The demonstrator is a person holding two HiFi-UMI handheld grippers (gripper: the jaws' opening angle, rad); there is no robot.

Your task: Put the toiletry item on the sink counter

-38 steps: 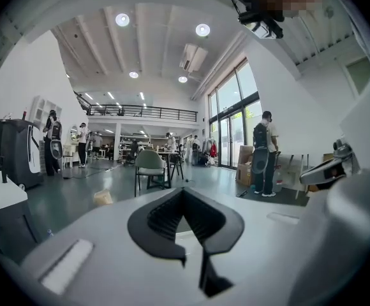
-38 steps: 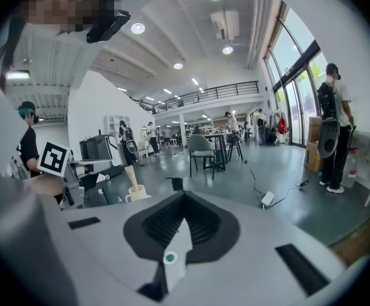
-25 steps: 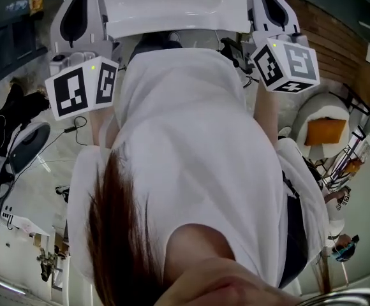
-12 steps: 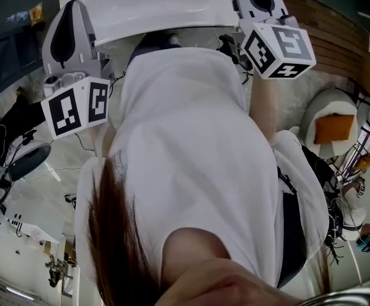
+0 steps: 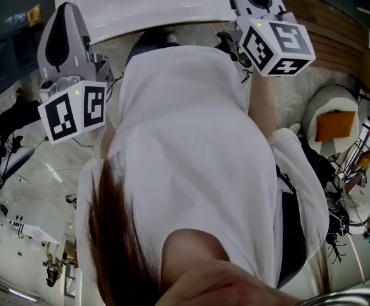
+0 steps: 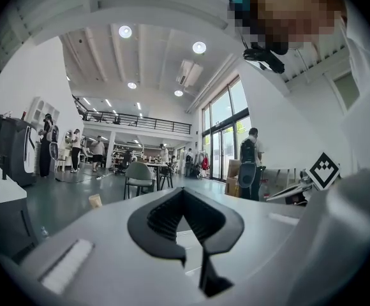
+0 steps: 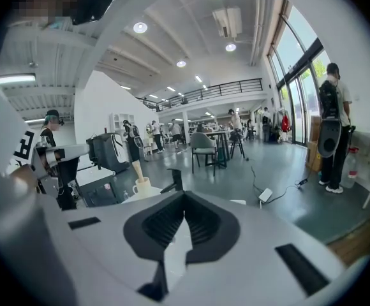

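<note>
**Both claws closed and empty, no toiletry item in hand**

The left gripper (image 6: 183,197) has its jaws pressed together with nothing between them, and the right gripper (image 7: 184,201) looks the same: pads meeting at the tips, empty. In the head view both are held out on either side of the person's body, pointing toward the white sink (image 5: 166,8) at the far edge, the right one further forward and beside the basin.

The thing to be placed is in neither claw. The only likely candidate shows in the right gripper view: a white mug (image 7: 142,187) on a pale surface (image 7: 118,199), next to a dark faucet-like fitting (image 7: 173,181), with a tall beige thing (image 7: 136,169) standing in it. Whether that is the toiletry item is too small to tell.

If it is, it lies beyond the right claw and off to its left, long axis upright. It appears only in that view, so I judge the right hand better placed; its jaws must part before any pick.
</note>
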